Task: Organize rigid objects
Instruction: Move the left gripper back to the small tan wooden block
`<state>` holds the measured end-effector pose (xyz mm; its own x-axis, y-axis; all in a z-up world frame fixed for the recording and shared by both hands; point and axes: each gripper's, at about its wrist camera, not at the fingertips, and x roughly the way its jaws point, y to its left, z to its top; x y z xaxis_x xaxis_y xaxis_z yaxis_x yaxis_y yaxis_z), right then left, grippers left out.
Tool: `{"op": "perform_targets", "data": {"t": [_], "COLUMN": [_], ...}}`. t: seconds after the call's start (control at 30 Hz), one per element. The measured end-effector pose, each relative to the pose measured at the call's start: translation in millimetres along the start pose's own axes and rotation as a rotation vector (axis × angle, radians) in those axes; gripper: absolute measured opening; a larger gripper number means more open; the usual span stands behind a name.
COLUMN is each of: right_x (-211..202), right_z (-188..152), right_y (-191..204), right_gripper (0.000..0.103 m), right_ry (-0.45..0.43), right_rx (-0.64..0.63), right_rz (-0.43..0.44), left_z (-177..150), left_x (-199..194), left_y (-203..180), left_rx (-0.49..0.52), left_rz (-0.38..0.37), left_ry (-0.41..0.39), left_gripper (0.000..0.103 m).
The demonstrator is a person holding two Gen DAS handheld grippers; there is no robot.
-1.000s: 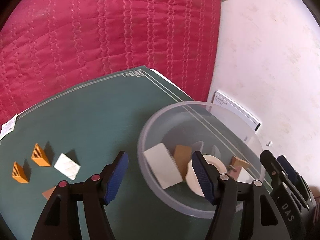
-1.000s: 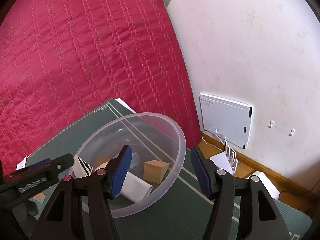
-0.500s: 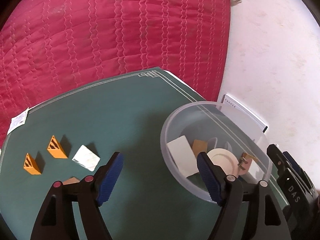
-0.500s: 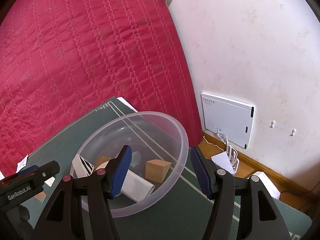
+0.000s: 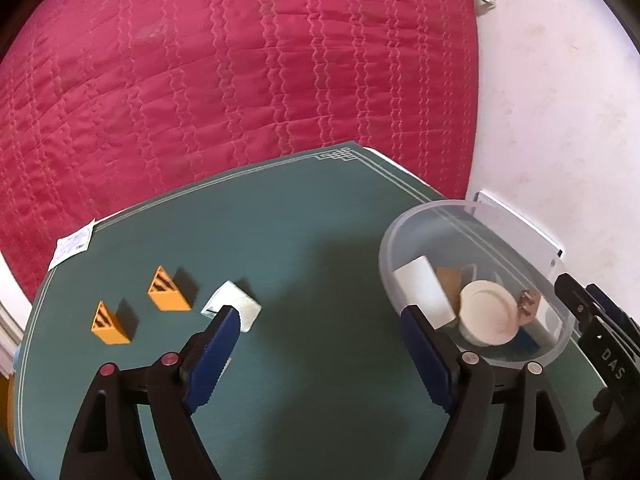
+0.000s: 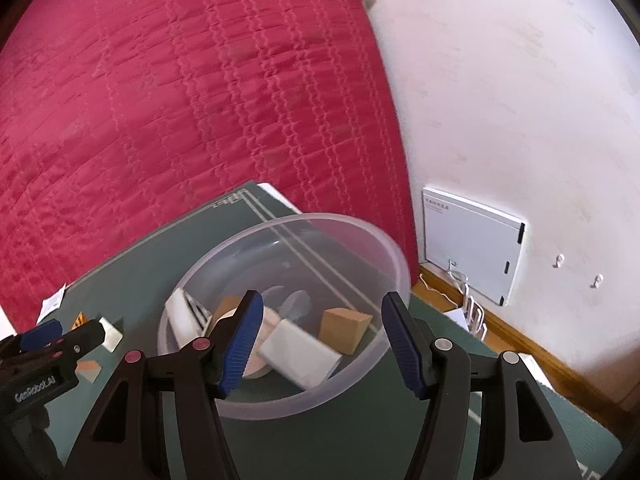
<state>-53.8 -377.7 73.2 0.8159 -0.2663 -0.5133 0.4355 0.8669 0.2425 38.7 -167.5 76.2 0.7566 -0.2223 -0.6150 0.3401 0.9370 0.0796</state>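
Inside clear bowl (image 6: 394, 264): white blocks, tan wedge (image 6: 344, 330), disc (image 5: 486, 312)

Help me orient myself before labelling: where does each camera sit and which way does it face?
Left wrist: on the left hand-held gripper, looking down at the green mat and orange wedges; its jaws are opening, empty.
Right wrist: on the right hand-held gripper, over the clear bowl; jaws apart, empty.
Shared: bowl, mat, red quilt, each other's gripper.

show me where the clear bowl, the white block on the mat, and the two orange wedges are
clear bowl (image 5: 386, 236): left wrist view, left rim.
white block (image 5: 236, 300): left wrist view, top face.
orange wedges (image 5: 168, 298): left wrist view, right-hand wedge's side face.
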Motion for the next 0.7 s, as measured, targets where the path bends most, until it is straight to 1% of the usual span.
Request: {"op": "perform_targets", "data": {"t": [0.3,0.53,0.7], "right_x": [-8,-20,-32], "right_z": [-8,-18,-25], "right_y": [19,39,57], "right_gripper": [0.063,0.063,0.063], "right_ry": [0.016,0.029,0.005], "right_rx": [-0.048,-0.088,-0.149], "right_rz": [0.042,0.106,0.132], "left_z": [-14,-26,-35], "left_x": [-5,-9,-5], "left_y": [32,70,99], "left_rx": [-0.066,-0.162,-0.22], "left_rz": [0.059,0.102,0.16], "left_ry": [0.021,0.046,0.07], "left_gripper": [0.085,0.085,0.085]}}
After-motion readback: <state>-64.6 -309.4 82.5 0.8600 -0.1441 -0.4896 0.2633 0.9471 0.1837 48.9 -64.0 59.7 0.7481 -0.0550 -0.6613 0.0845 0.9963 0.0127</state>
